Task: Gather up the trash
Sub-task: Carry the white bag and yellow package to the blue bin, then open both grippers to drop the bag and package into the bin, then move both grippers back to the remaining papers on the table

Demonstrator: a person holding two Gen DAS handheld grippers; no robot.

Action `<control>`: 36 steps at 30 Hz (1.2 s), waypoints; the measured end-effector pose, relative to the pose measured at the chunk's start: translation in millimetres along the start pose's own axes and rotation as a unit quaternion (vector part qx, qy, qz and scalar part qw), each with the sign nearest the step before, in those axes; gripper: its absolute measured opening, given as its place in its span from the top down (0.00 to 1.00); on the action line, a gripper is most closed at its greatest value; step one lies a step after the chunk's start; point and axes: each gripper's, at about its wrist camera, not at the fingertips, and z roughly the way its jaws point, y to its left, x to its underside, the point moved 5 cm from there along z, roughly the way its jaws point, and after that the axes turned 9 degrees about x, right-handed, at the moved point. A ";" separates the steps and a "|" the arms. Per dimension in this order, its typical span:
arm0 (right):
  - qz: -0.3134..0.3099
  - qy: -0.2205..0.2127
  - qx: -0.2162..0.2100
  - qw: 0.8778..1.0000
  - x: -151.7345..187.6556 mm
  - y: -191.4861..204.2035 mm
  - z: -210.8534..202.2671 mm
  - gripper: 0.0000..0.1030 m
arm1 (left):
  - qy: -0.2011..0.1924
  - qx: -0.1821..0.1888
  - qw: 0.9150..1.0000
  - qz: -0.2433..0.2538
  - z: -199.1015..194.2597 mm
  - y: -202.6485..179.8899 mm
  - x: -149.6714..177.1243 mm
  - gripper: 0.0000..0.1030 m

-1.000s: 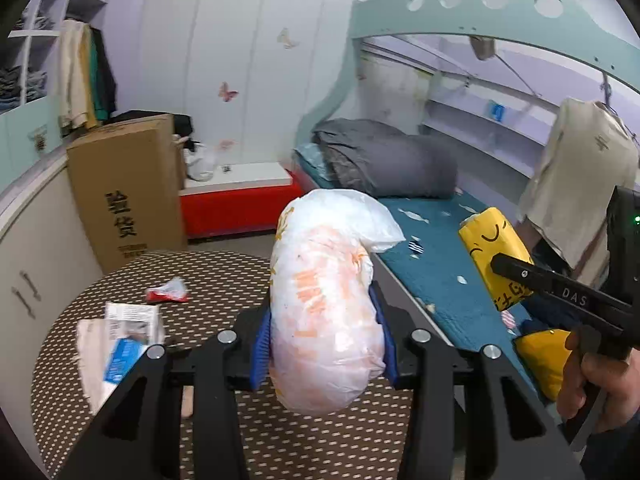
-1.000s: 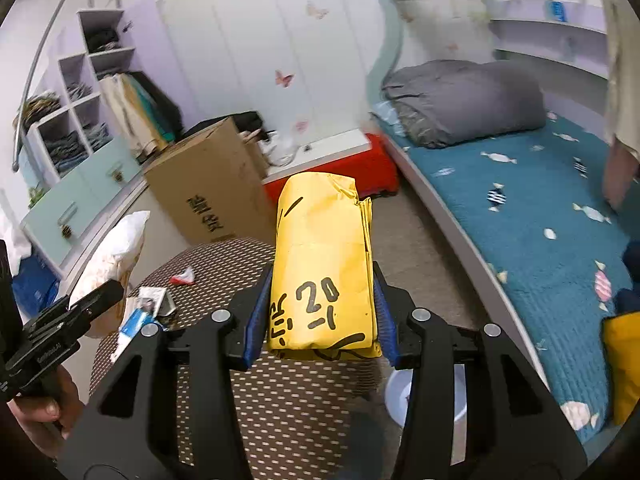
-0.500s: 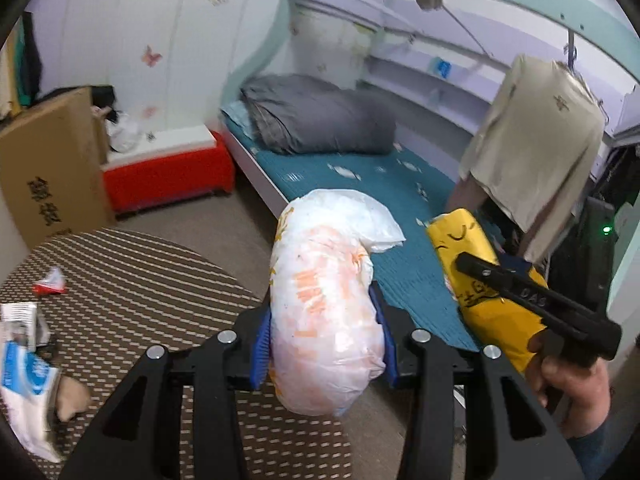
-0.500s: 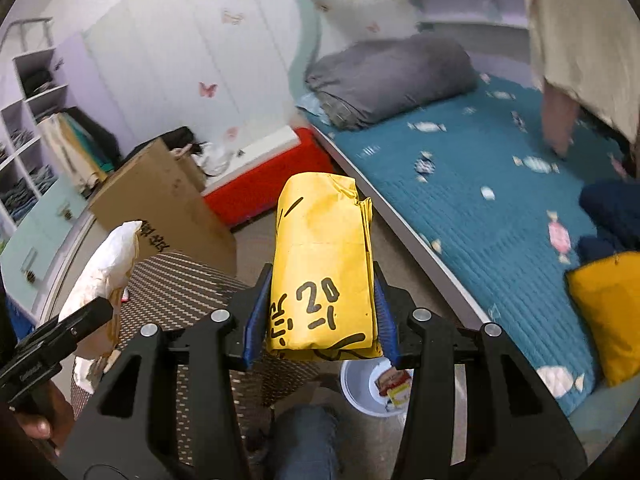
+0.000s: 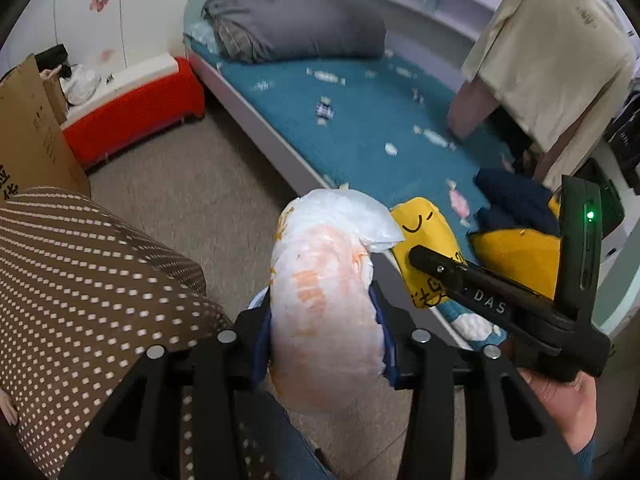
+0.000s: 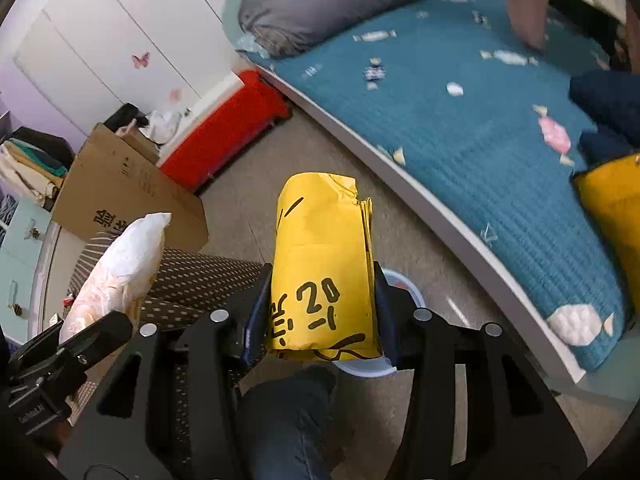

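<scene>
- A bed (image 5: 372,128) with a teal quilted cover printed with small candy shapes fills the far side of the room; a grey rolled duvet (image 5: 296,28) lies at its head.
- A brown bench (image 5: 80,280) with a pattern of white dots sits at the lower left of the left wrist view.
- A cardboard box (image 6: 124,196) stands behind the bench, with black Chinese characters printed on its side, only partly legible.
- A red storage box (image 5: 132,116) with a white top sits on the floor between the cardboard box and the bed.
- The left claw (image 5: 324,332) is partly open and clamped on a white plastic bag (image 5: 324,304) with blurred orange print that cannot be read; the bag stands upright between the blue pads, above the floor beside the bench.
- The right claw (image 6: 320,316) is likewise partly open and pressed on a yellow paper package (image 6: 324,256), held over the floor near the bed's edge; black marker on it reads "20" with strokes beside and below it.
- The right claw's arm, seen from the left wrist view, carries the letters "DAS".
- A pale round bin (image 6: 400,280) shows on the floor just behind the yellow paper package.
</scene>
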 end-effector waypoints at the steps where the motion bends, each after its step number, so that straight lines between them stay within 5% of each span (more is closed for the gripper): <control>1: 0.004 0.007 0.000 1.000 1.1 -1.2 6.2 0.55 | 0.008 -0.004 1.000 0.001 7.0 0.6 -1.4 0.59; 7: 0.021 0.038 -0.001 0.999 4.0 -10.5 40.5 0.54 | 0.080 -0.011 0.997 -0.007 50.5 10.9 -3.8 0.52; 9: 0.026 0.048 -0.002 0.999 5.4 -12.6 50.3 0.53 | 0.093 -0.020 0.995 -0.014 61.1 17.9 -4.2 0.28; 11: 0.032 0.060 -0.002 0.998 8.0 -15.2 62.4 0.50 | 0.100 -0.030 0.995 -0.012 67.9 21.9 -5.1 0.18; 14: 0.048 0.077 -0.010 0.996 13.7 -18.6 79.7 0.31 | 0.108 -0.041 0.993 -0.007 72.7 23.5 -6.4 0.17; 19: 0.071 0.102 -0.007 0.992 28.2 -25.5 97.5 0.08 | 0.084 -0.064 0.994 0.009 60.3 19.5 -8.7 0.10; 36: 0.052 0.020 0.018 0.998 20.6 3.0 7.8 0.06 | -0.015 -0.051 0.999 0.012 -27.3 14.6 -1.9 0.10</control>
